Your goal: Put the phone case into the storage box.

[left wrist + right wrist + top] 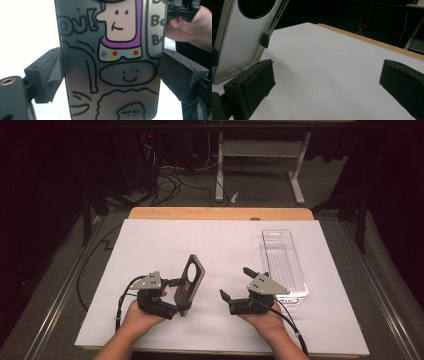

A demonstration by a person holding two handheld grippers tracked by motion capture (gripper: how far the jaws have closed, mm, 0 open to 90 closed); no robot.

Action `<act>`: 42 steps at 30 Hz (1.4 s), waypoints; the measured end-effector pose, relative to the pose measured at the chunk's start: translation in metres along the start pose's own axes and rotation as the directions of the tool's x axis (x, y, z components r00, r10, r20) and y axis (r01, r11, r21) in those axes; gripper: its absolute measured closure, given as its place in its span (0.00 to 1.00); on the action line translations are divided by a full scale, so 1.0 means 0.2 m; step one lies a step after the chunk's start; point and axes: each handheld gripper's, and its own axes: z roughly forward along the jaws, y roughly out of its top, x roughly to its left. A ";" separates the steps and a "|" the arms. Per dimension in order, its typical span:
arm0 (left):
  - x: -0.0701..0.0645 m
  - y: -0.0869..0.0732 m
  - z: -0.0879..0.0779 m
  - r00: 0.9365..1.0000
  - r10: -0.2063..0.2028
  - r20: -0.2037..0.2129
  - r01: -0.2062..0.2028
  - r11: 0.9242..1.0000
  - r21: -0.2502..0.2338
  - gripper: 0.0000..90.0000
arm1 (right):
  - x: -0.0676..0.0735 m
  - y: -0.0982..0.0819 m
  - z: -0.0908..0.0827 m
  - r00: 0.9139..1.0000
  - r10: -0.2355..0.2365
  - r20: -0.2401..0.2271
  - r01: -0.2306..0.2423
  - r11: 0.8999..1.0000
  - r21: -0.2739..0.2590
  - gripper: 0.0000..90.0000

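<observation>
Phone case (190, 281), gripped across its width by the left gripper (176, 296), stands tilted above the white sheet (220, 245) at the left of the table's middle. In the left gripper view the cartoon-printed back of the case (112, 60) sits between the two black pads (48, 77), which press on its long edges. Its long axis runs up and away from the person, leaning right in the high view; the end with the round camera cut-out points up and outward, and the printed face is turned toward the left gripper's camera. The right gripper (235, 287) waits just right of the case with its jaws spread wide and nothing between them; the plain inner side of the case (242, 37) shows at the left of its view. The clear plastic box (282, 265) lies farther right, well apart. Judged advice: keep the left grip steady and square, and bring the right jaws onto the free upper edge without twisting the case.
</observation>
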 end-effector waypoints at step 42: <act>-0.02 0.00 0.00 0.989 0.065 0.132 -0.070 0.997 0.029 0.14 | 0.00 0.04 -0.02 0.993 0.007 -0.119 -0.009 1.000 -0.018 0.00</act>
